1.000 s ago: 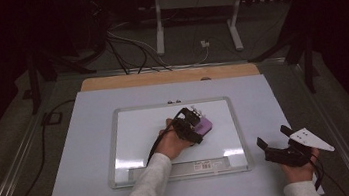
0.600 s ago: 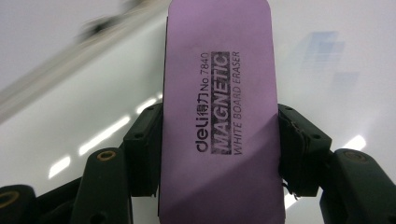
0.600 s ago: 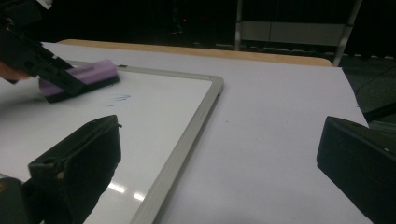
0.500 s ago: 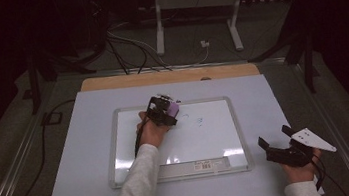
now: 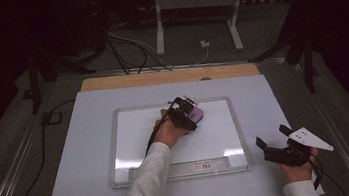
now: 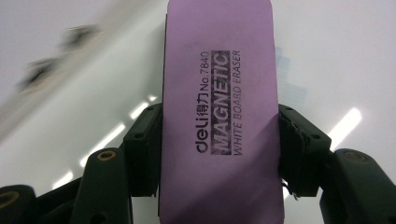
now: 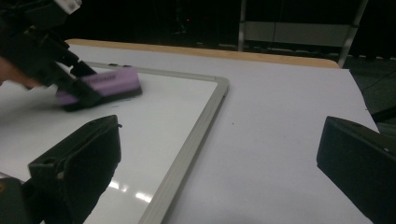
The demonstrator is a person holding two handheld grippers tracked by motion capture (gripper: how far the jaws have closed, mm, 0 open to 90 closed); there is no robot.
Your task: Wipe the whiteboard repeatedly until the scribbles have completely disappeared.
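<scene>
Your left gripper [image 5: 188, 112] is clamping the purple eraser [image 5: 196, 115] by its long sides, pressing it flat onto the whiteboard [image 5: 131, 133] near the top edge. Your right gripper [image 5: 275, 144], at the eraser's four o'clock, is resting off the board, jaws apart and empty.

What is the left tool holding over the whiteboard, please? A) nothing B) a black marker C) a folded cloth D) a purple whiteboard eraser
D: in the left gripper view the left tool has its jaws pressed on both sides of the purple eraser, printed "MAGNETIC WHITE BOARD ERASER", over the whiteboard.
</scene>
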